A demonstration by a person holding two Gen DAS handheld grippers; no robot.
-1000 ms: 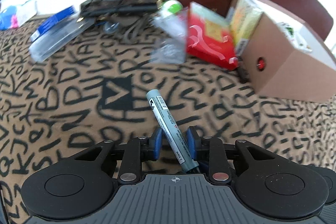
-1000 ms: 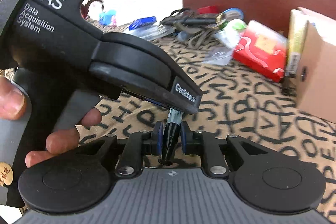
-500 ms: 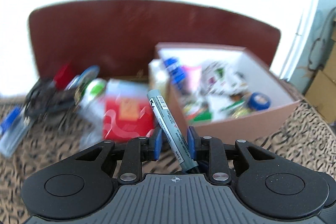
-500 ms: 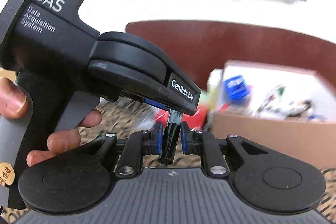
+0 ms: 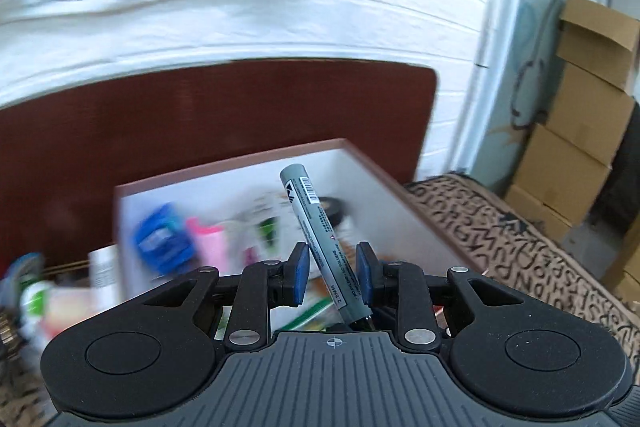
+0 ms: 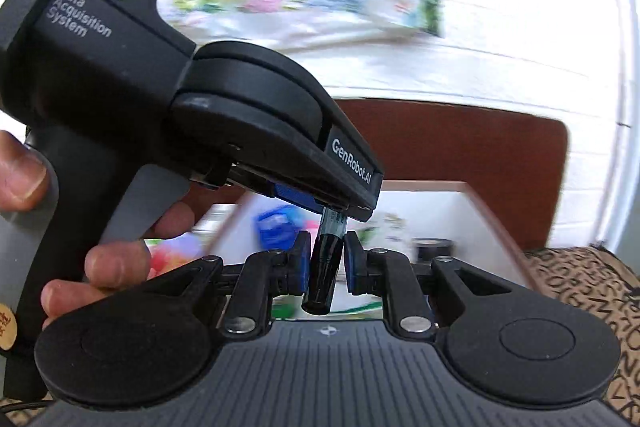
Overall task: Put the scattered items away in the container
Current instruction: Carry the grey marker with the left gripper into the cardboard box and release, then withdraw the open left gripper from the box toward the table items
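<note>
blur: box (image 5: 384, 183) contents unreadable | hidden: marker (image 6: 326, 277) barrel, perhaps behind left gripper (image 6: 280, 131)

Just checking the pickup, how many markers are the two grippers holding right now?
1. A single grey marker spans both: its body is clamped in the left gripper, its black end in the right gripper. The box beyond is blurred, so others may lie hidden there.

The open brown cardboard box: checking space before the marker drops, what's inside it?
Inside the brown cardboard box: a blue packet, something pink, a black tape roll. Blur and grippers hide the rest.
</note>
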